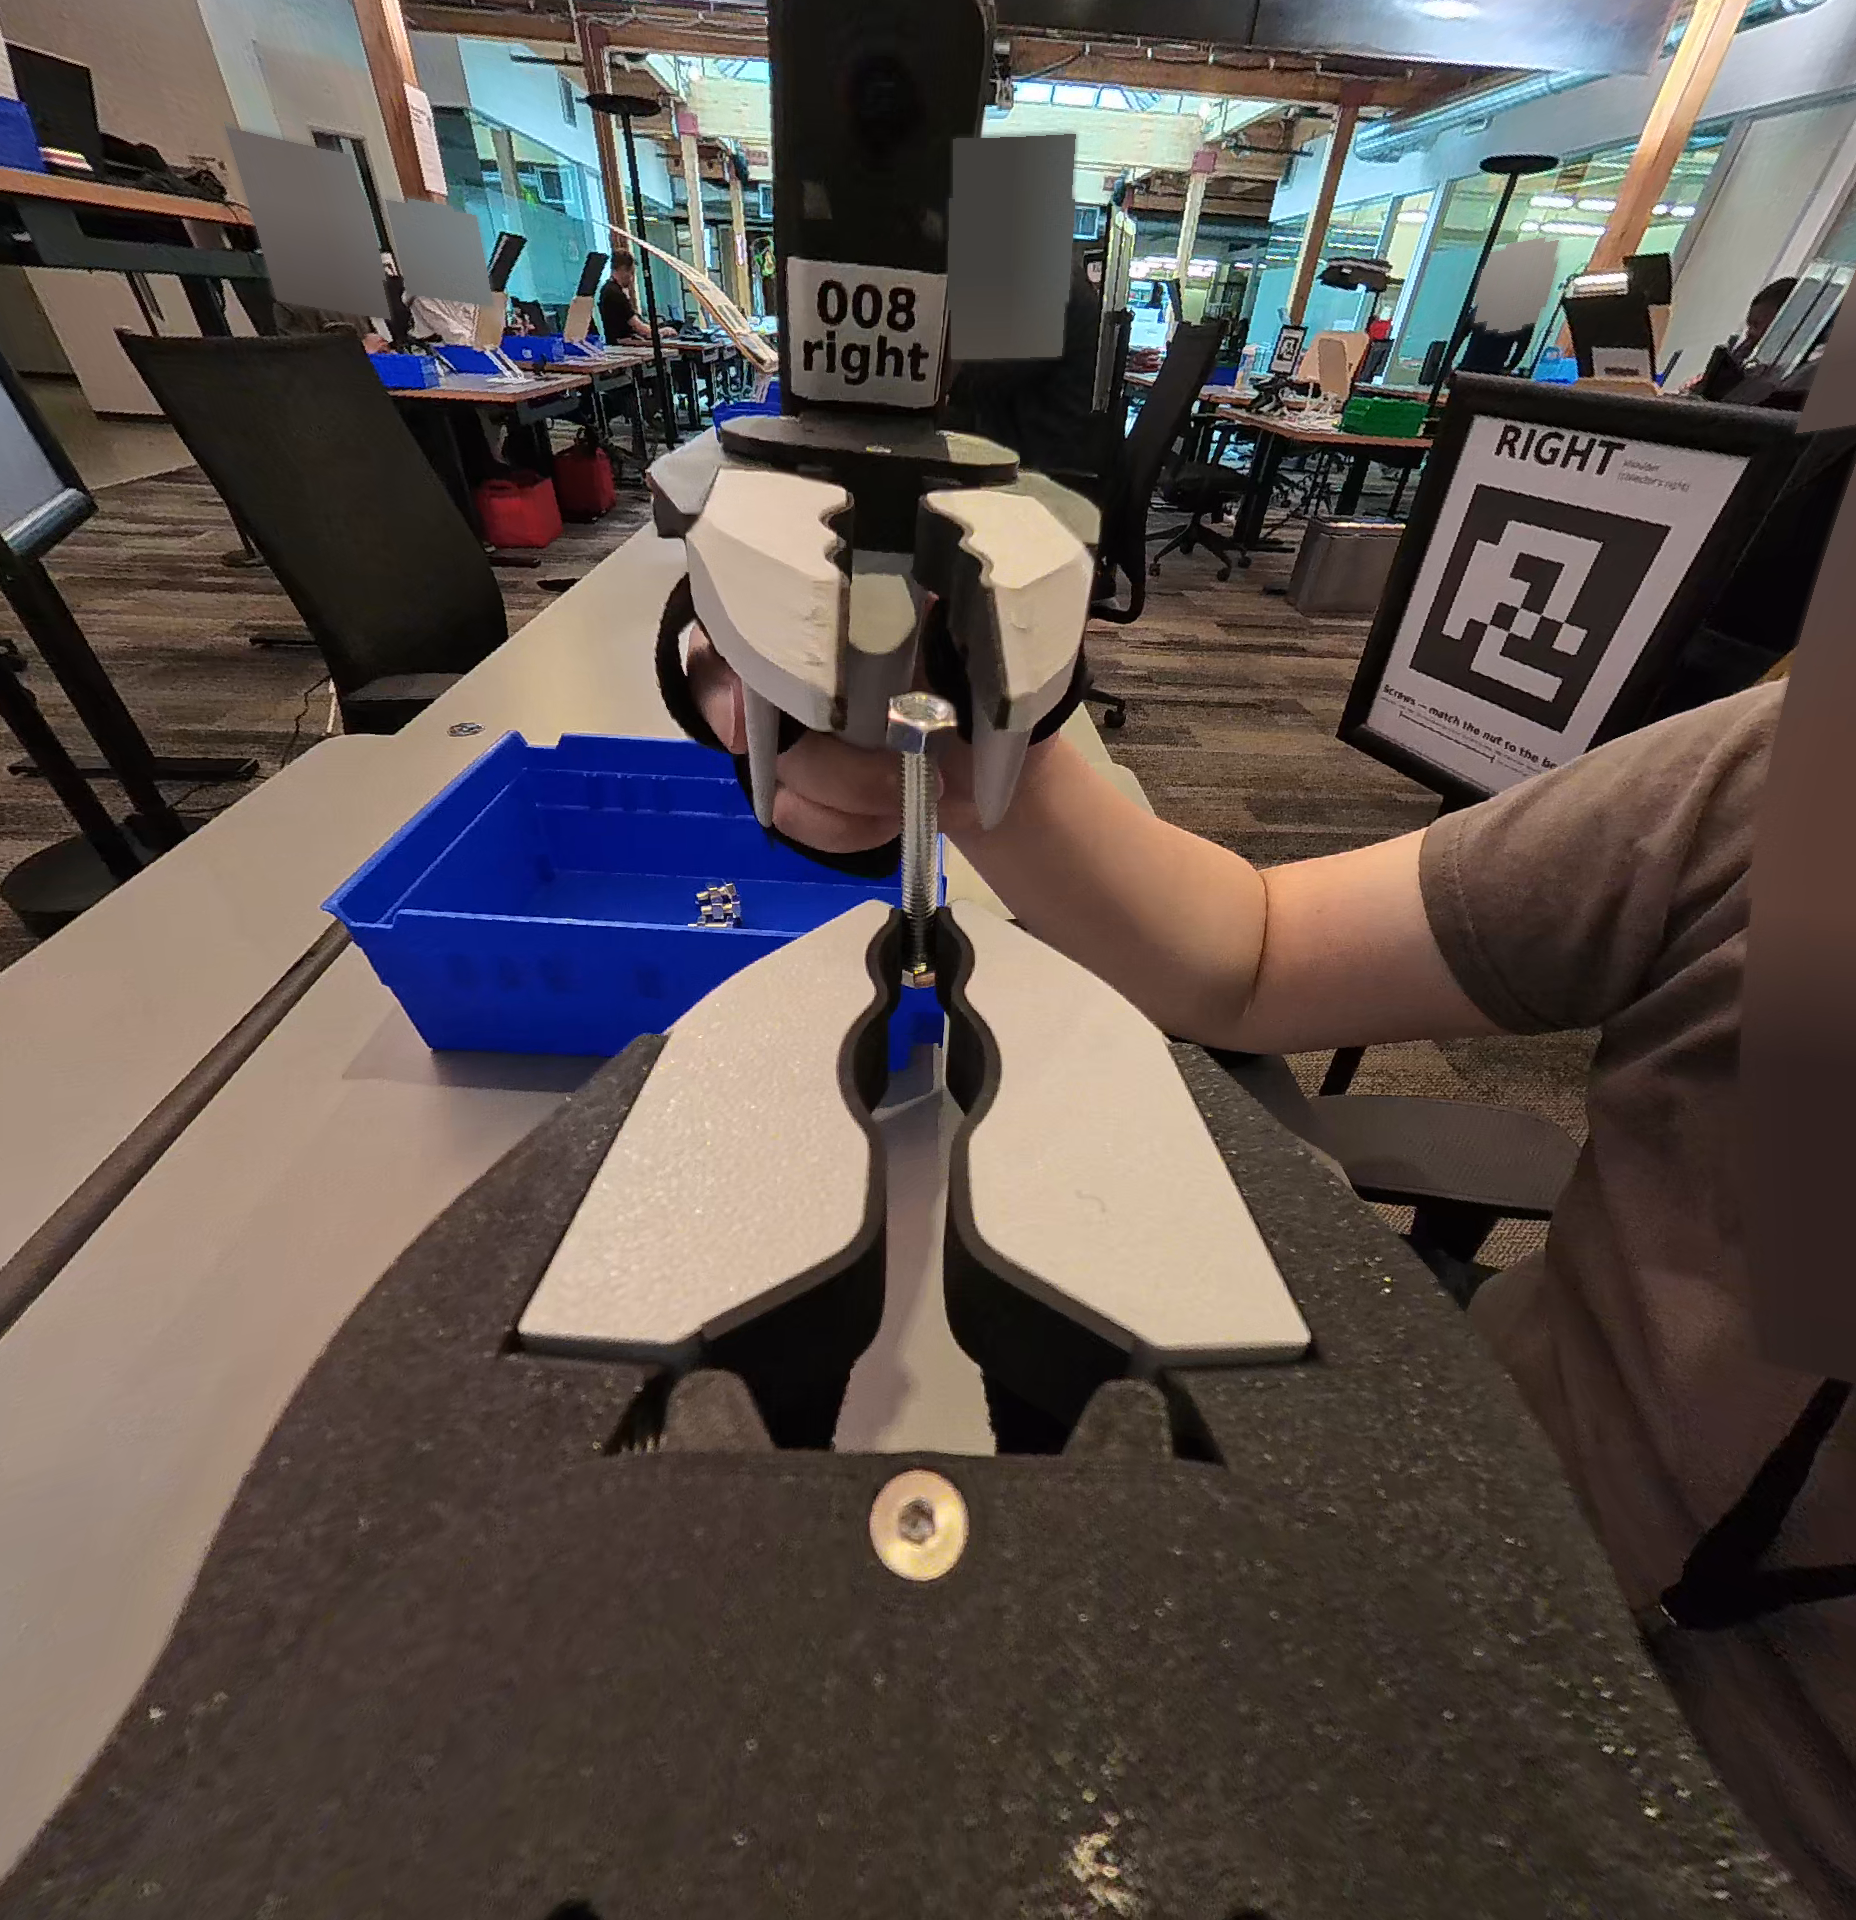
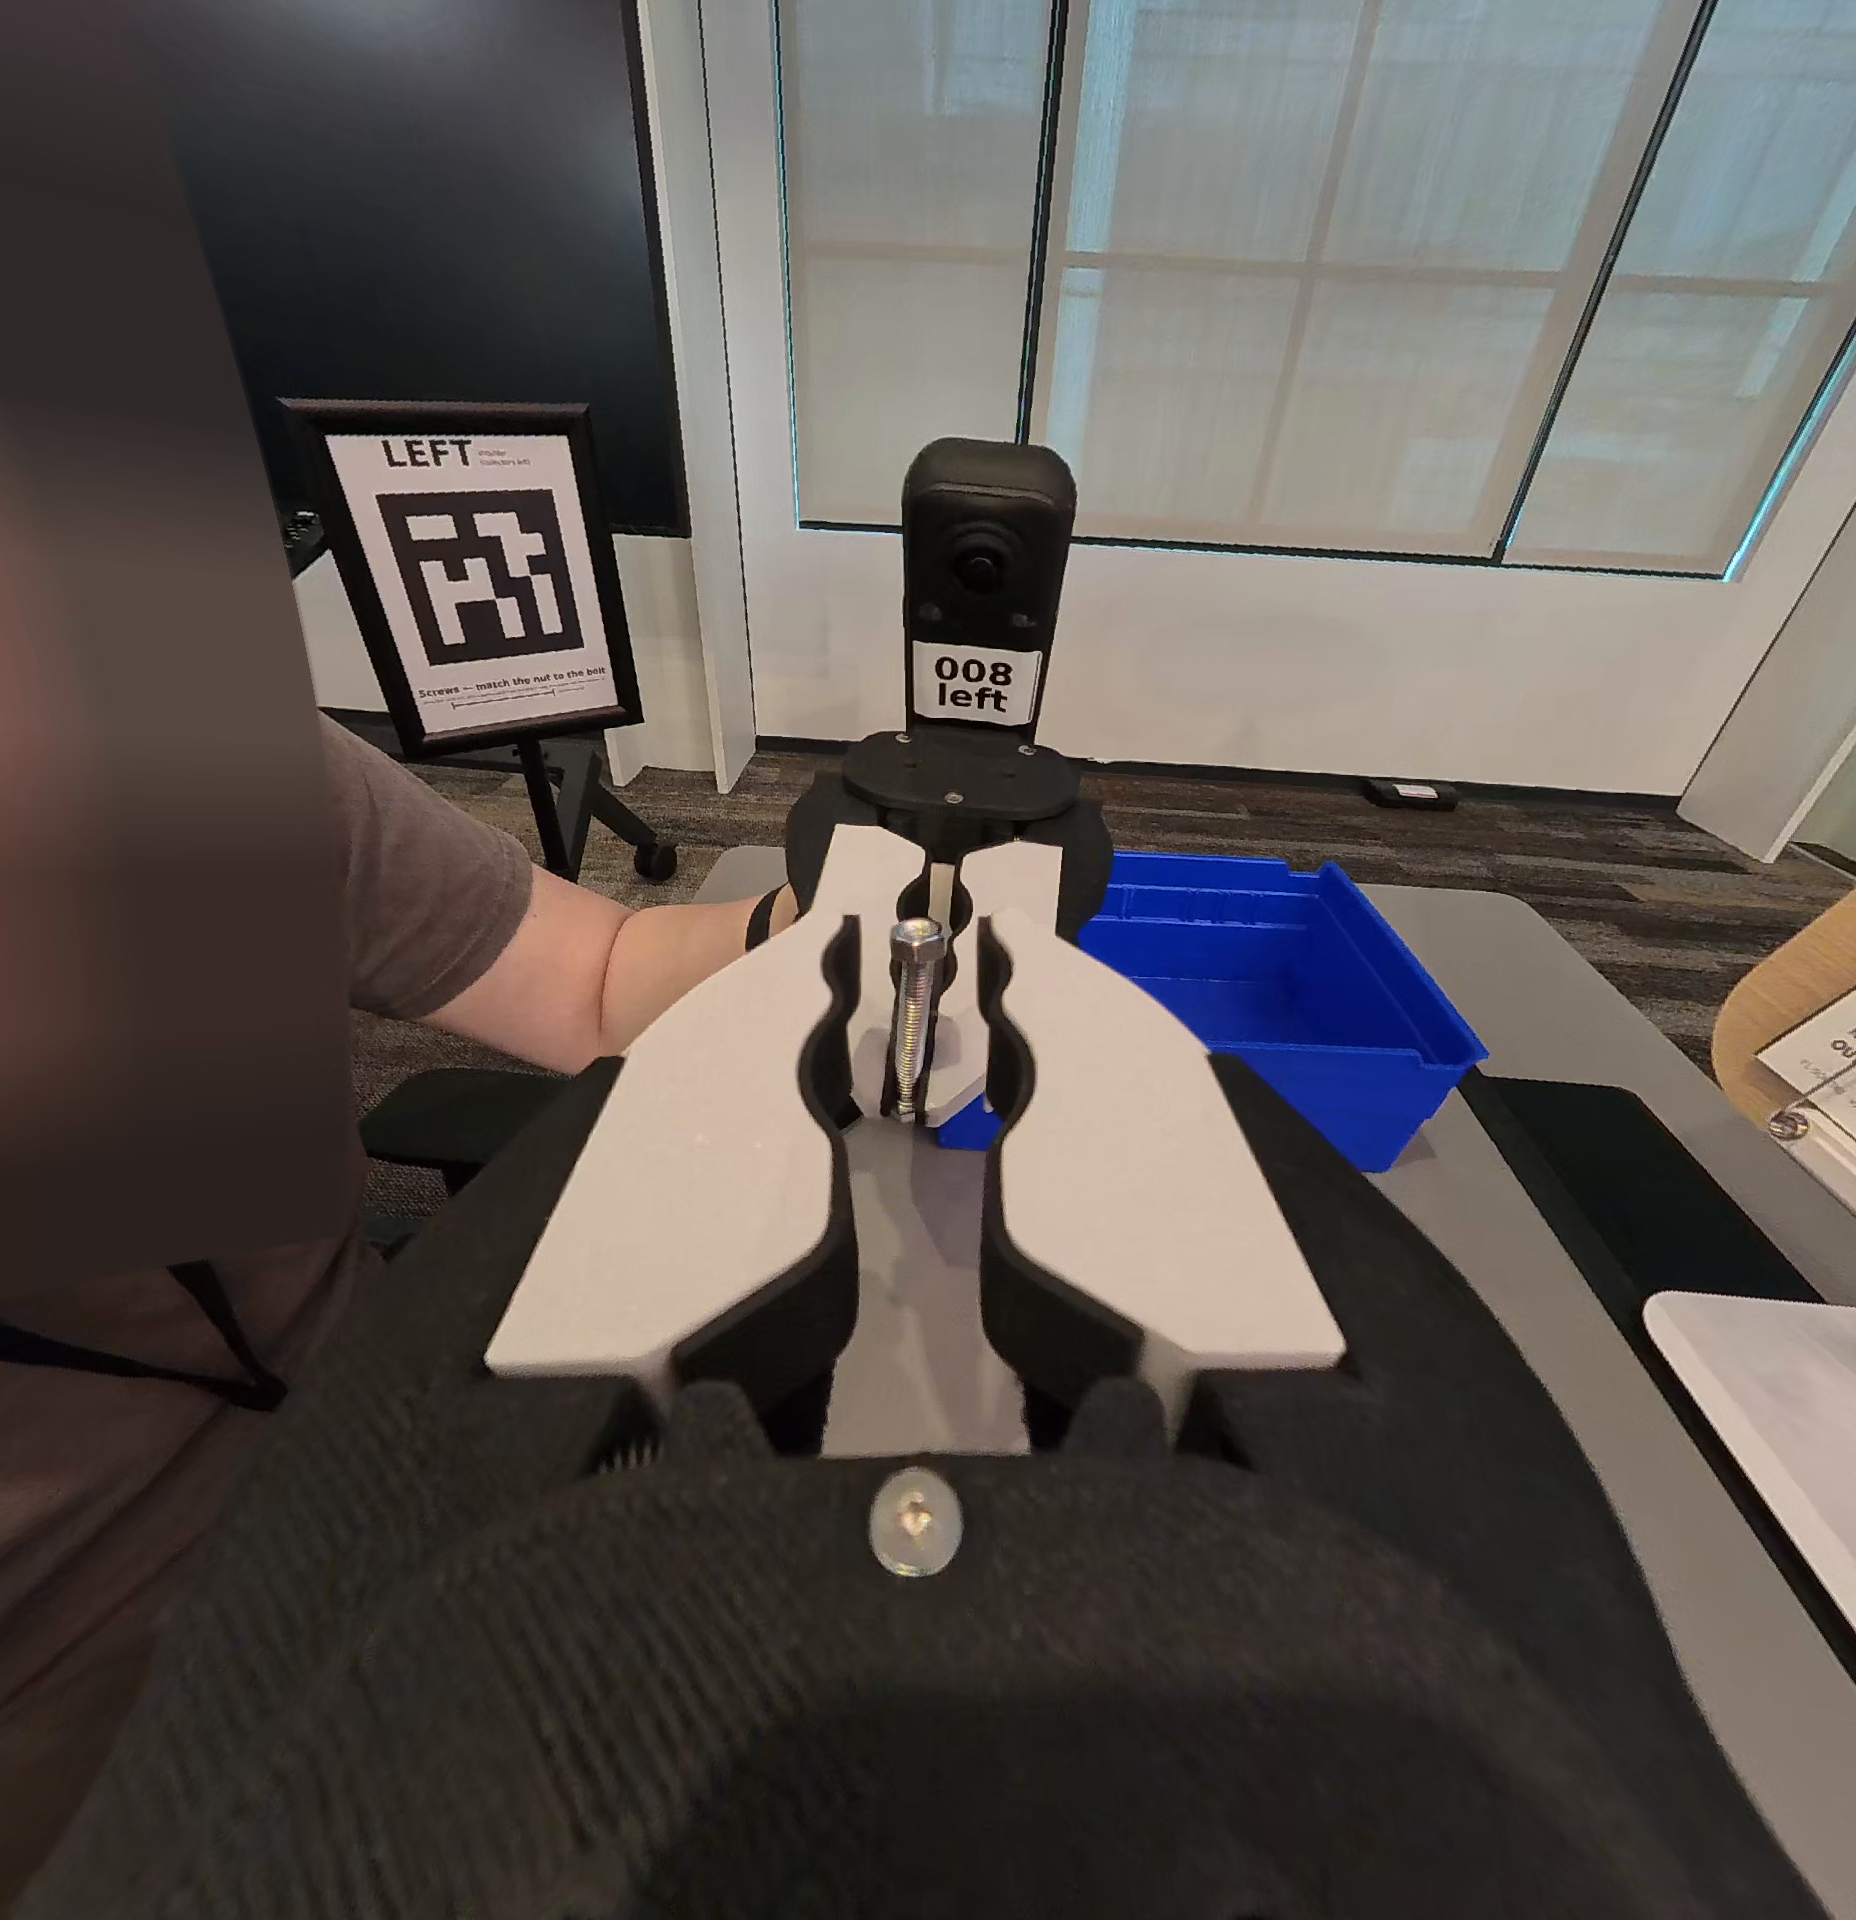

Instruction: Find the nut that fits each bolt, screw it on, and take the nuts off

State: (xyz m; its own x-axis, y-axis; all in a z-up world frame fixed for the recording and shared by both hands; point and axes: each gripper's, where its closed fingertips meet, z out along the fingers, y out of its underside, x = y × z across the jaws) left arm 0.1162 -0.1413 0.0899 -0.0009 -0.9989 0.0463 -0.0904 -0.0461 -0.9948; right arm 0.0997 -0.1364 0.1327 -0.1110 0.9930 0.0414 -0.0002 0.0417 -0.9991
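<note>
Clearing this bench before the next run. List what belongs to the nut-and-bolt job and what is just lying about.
Job: bolt, loose nuts, blue bin, left gripper, right gripper.
Lying about: framed marker sign, ring-bound papers, office chair.

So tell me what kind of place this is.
Probably an open-plan office used as a data-collection lab: rows of desks, office chairs, and framed marker signs on stands beside the table.

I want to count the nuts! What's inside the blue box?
In the left wrist view, a small pile of shiny nuts lies on the floor of the blue box. The gripper's fingers and the bolt cover its right end, so more could hide there.
</note>
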